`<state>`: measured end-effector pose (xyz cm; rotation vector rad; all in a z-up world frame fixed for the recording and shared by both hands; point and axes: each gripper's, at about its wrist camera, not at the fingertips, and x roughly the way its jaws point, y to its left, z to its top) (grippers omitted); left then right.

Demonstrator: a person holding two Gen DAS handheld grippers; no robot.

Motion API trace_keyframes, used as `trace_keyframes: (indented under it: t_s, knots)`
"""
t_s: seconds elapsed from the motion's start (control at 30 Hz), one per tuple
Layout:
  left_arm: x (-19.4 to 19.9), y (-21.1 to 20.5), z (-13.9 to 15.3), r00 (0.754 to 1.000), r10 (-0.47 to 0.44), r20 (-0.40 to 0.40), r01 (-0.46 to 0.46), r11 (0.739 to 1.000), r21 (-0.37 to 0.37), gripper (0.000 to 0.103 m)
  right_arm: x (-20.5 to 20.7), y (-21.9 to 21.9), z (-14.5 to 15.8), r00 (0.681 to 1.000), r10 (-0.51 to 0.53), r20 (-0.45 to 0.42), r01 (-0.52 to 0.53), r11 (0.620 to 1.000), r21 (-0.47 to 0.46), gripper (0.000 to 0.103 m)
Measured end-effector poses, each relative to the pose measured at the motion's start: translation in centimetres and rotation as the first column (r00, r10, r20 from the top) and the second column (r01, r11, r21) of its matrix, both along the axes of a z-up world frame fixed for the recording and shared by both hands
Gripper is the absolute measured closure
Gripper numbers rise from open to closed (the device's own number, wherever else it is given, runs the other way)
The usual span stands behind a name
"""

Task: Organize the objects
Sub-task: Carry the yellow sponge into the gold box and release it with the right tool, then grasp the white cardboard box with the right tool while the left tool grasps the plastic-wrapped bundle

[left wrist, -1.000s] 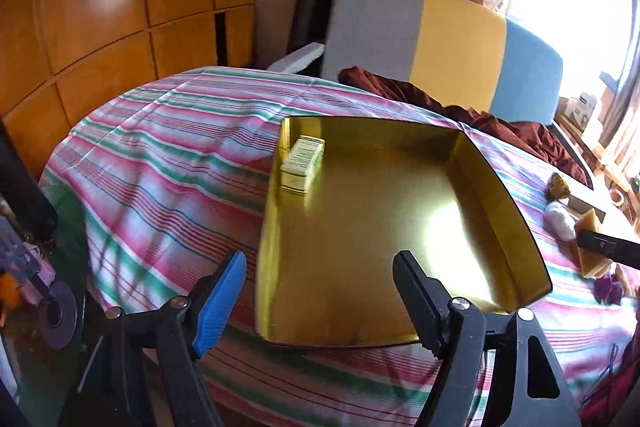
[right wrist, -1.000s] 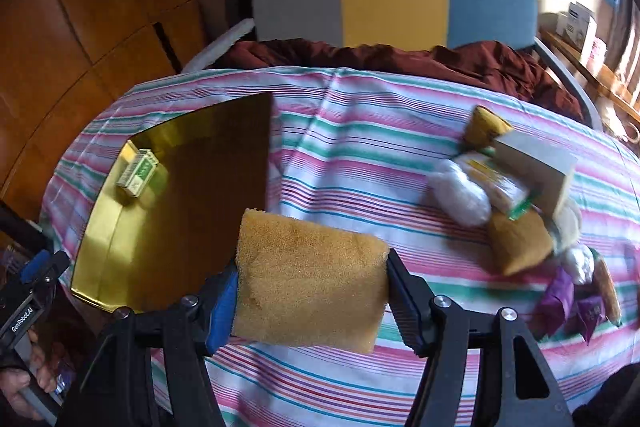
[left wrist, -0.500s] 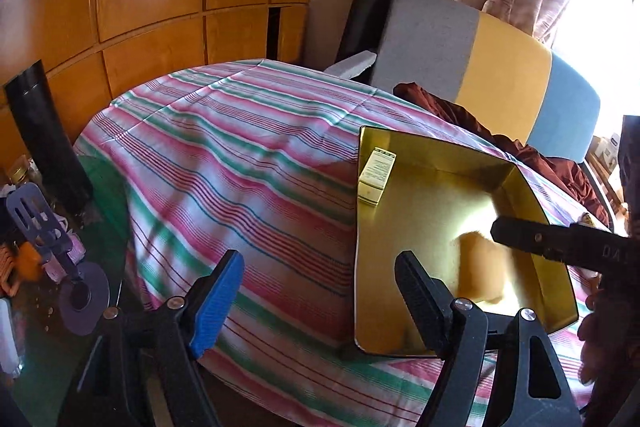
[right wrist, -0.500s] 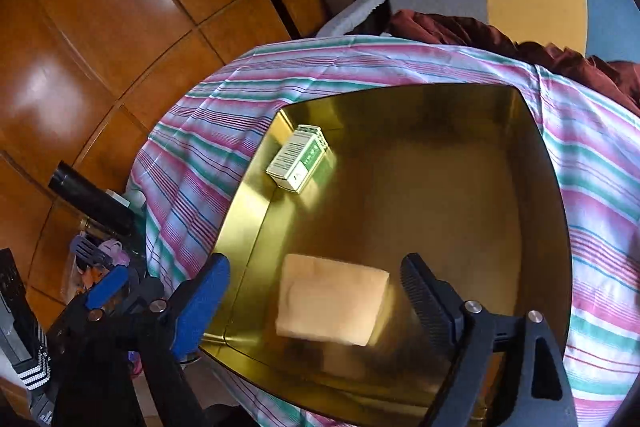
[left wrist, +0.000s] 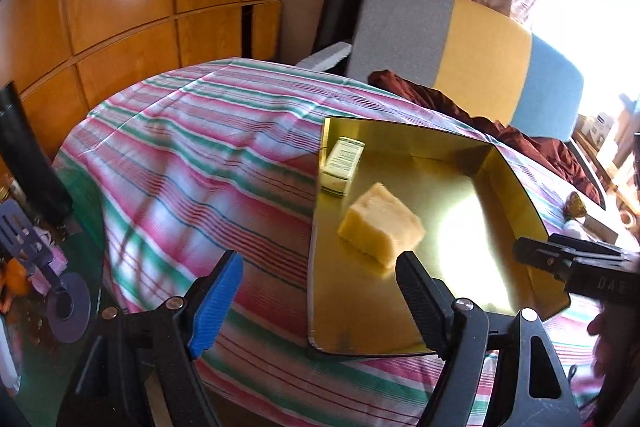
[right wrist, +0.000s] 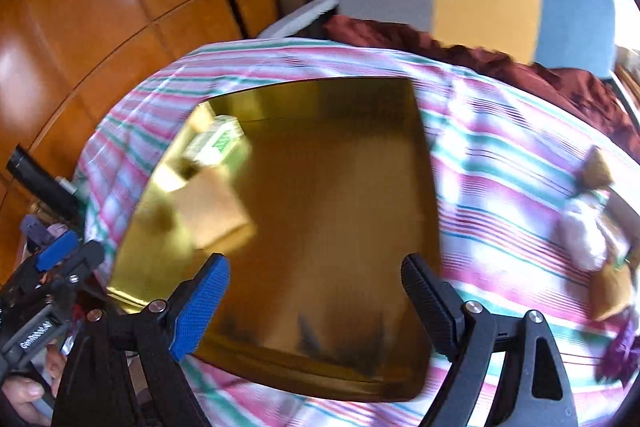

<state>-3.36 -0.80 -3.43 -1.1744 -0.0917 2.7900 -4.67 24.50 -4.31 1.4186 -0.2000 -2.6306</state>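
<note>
A gold tray [left wrist: 516,187] lies on the striped tablecloth and also shows in the right wrist view [right wrist: 432,187]. Inside it lie a yellow sponge [left wrist: 380,227], blurred in the right wrist view [right wrist: 216,215], and a small white-green box [left wrist: 343,161] near the far left corner, also in the right wrist view [right wrist: 214,145]. My left gripper [left wrist: 318,291] is open and empty at the tray's near left edge. My right gripper [right wrist: 316,299] is open and empty above the tray's near edge; its body shows in the left wrist view [left wrist: 580,263].
A pile of small objects [right wrist: 596,227] lies on the cloth right of the tray. A grey, yellow and blue chair [left wrist: 460,43] with a dark red cloth stands behind the table. Wooden panels line the left wall. Clutter sits on the floor [left wrist: 44,267] at left.
My right gripper opened and let go of the sponge, which now lies in the tray. The right gripper has pulled back and swung right. The left gripper shifted slightly.
</note>
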Motion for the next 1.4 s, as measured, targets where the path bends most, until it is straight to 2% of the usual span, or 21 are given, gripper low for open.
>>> trace_keyframes:
  t_s: [0.2, 0.37, 0.47, 0.6, 0.77, 0.87, 0.9, 0.93, 0.97, 1.13, 1.3, 1.4]
  knots:
    - [0.1, 2.3, 0.3, 0.998, -0.057, 0.000, 0.057, 0.998, -0.020, 0.024, 0.3, 9.4, 1.4, 0.986, -0.163, -0.018, 0.164, 0.983, 0.084, 0.014]
    - [0.0, 3.6, 0.4, 0.996, -0.089, 0.005, 0.089, 0.995, -0.034, 0.023, 0.0, 18.5, 3.3, 0.946, -0.324, -0.027, 0.322, 0.923, 0.213, 0.014]
    - [-0.1, 4.5, 0.4, 0.994, -0.109, 0.011, 0.110, 0.993, -0.040, 0.023, -1.0, 23.0, 3.6, 0.927, -0.375, -0.001, 0.357, 0.883, 0.306, 0.014]
    - [0.0, 5.6, 0.5, 0.990, -0.141, 0.012, 0.141, 0.989, -0.047, 0.023, -2.7, 26.6, 2.4, 0.922, -0.378, 0.087, 0.320, 0.867, 0.381, 0.014]
    - [0.0, 6.9, 0.2, 0.985, -0.168, 0.027, 0.169, 0.984, -0.058, 0.023, -4.3, 28.5, -0.1, 0.913, -0.358, 0.195, 0.257, 0.878, 0.404, 0.014]
    - [-0.1, 7.4, 0.1, 0.983, -0.179, 0.035, 0.181, 0.981, -0.064, 0.023, -4.8, 28.7, -1.3, 0.908, -0.355, 0.225, 0.246, 0.882, 0.401, 0.015]
    - [-0.1, 7.6, 0.1, 0.983, -0.181, 0.037, 0.184, 0.981, -0.066, 0.023, -4.9, 28.8, -1.5, 0.910, -0.344, 0.231, 0.238, 0.890, 0.388, 0.016]
    - [-0.2, 7.7, 0.0, 0.982, -0.184, 0.039, 0.186, 0.980, -0.067, 0.023, -5.1, 28.7, -1.7, 0.911, -0.336, 0.239, 0.234, 0.898, 0.372, 0.025]
    - [-0.2, 7.9, 0.0, 0.981, -0.188, 0.040, 0.190, 0.980, -0.067, 0.023, -5.1, 28.6, -1.9, 0.912, -0.329, 0.244, 0.229, 0.904, 0.362, 0.030]
    - [-0.3, 9.0, 0.3, 0.975, -0.219, 0.031, 0.220, 0.973, -0.070, 0.023, -5.0, 27.6, -2.4, 0.922, -0.292, 0.253, 0.212, 0.930, 0.300, 0.043]
    - [-0.2, 10.9, 0.9, 0.962, -0.272, 0.017, 0.272, 0.960, -0.069, 0.023, -4.3, 26.0, -2.2, 0.944, -0.226, 0.242, 0.163, 0.953, 0.254, 0.044]
    - [0.0, 12.6, 1.6, 0.948, -0.318, -0.001, 0.317, 0.946, -0.071, 0.023, -3.5, 25.3, -1.7, 0.958, -0.164, 0.233, 0.132, 0.980, 0.149, 0.045]
